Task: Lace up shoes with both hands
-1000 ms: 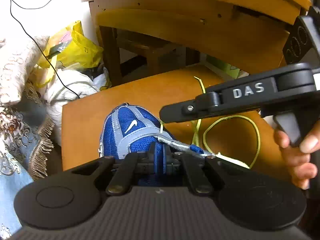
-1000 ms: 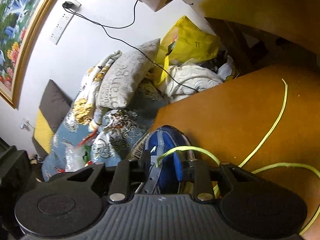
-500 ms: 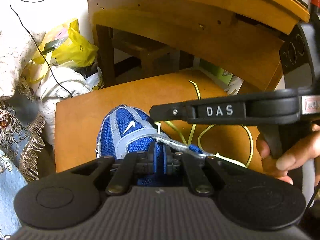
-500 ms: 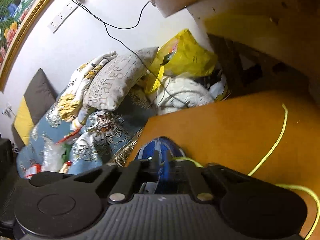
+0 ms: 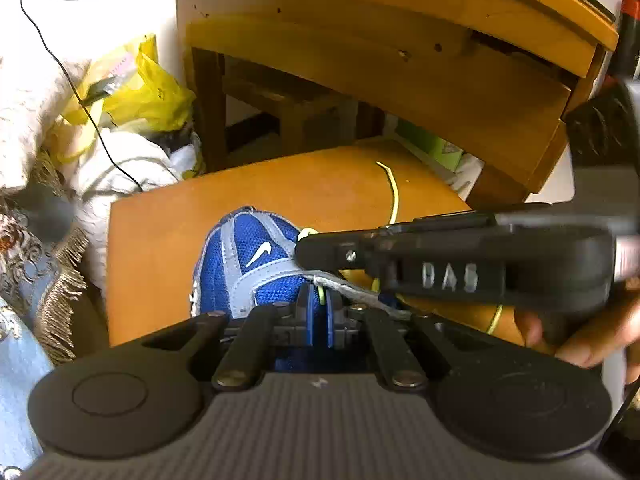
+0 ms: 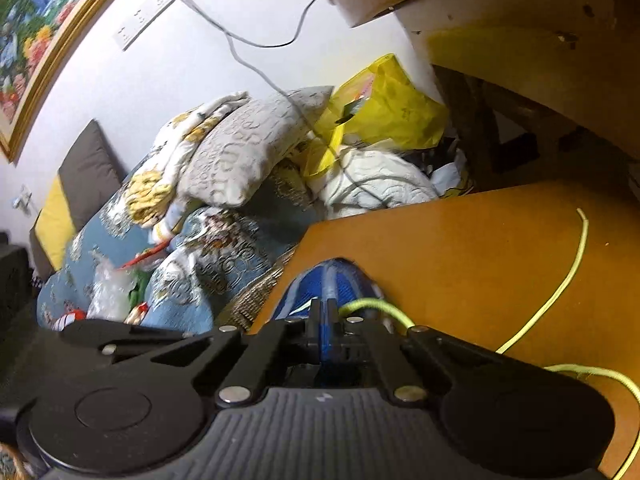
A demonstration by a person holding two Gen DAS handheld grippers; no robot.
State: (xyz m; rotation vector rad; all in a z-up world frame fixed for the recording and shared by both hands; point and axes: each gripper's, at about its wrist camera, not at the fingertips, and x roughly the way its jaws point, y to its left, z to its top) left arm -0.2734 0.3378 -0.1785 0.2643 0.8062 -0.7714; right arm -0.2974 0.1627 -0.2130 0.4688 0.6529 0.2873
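A blue mesh shoe with a white swoosh lies on a low orange-brown table, toe pointing away. A yellow-green lace trails over the table to its right. My left gripper sits at the shoe's throat, its blue pads shut on a bit of lace by the grey eyelet strip. My right gripper reaches in from the right, held by a hand. In the right wrist view the right gripper is shut, and the lace arcs out of it over the shoe.
A taller wooden table overhangs the far side. Left of the low table are a yellow plastic bag, pillows and patterned bedding, and a black cable. The low table's left edge drops off beside the shoe.
The right gripper has closed its jaws on the lace end. It has also rolled and slid left towards the shoe's throat. The left gripper has stayed put.
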